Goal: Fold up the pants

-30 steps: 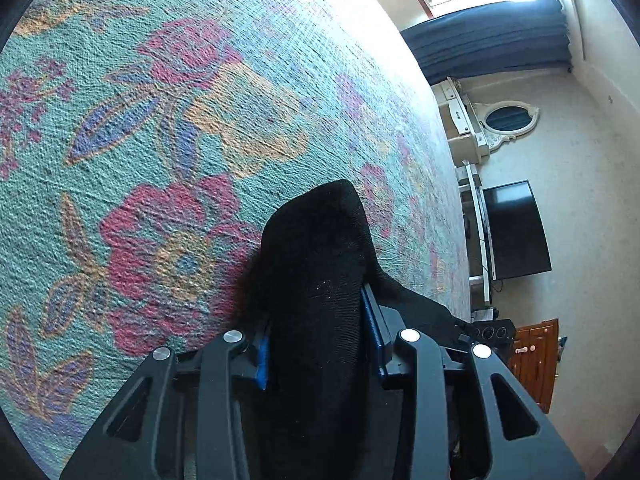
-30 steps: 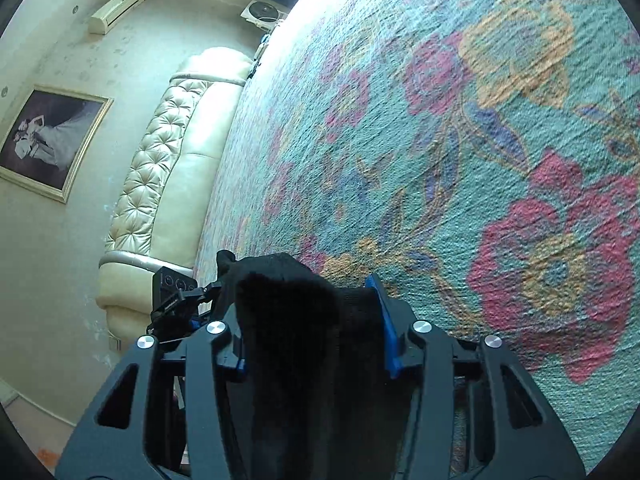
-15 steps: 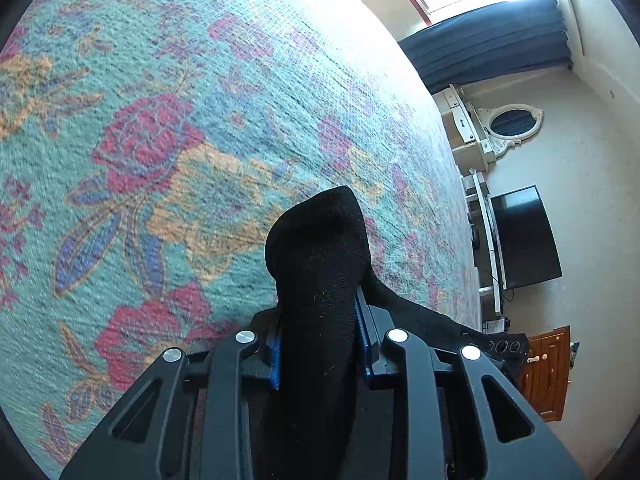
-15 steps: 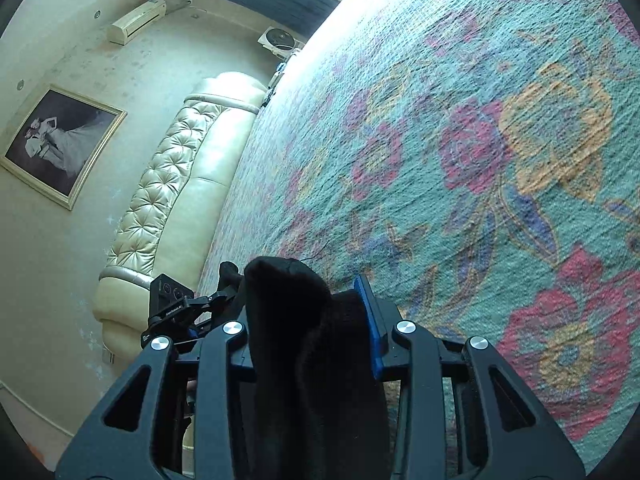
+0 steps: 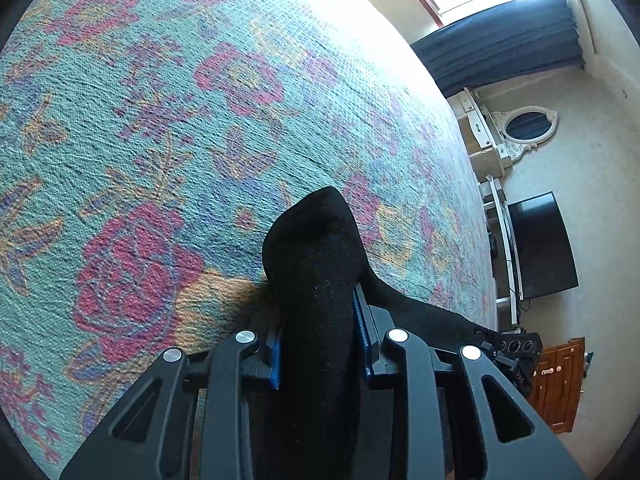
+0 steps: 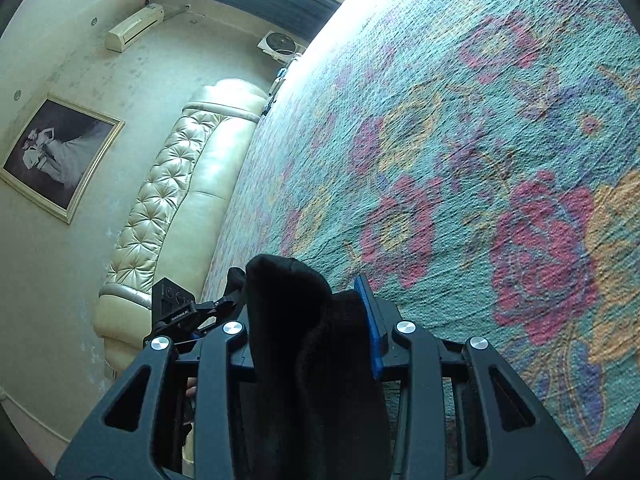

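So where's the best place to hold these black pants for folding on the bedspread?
At an edge bunched into a thick fold, as the left gripper and right gripper hold the black pants now, coming from above the floral bedspread: limp cloth stays put only when gathered between the pads.

On the left claw (image 6: pixel 188 312), seen at the right-wrist view's left, small white lettering is printed, too small to be read.
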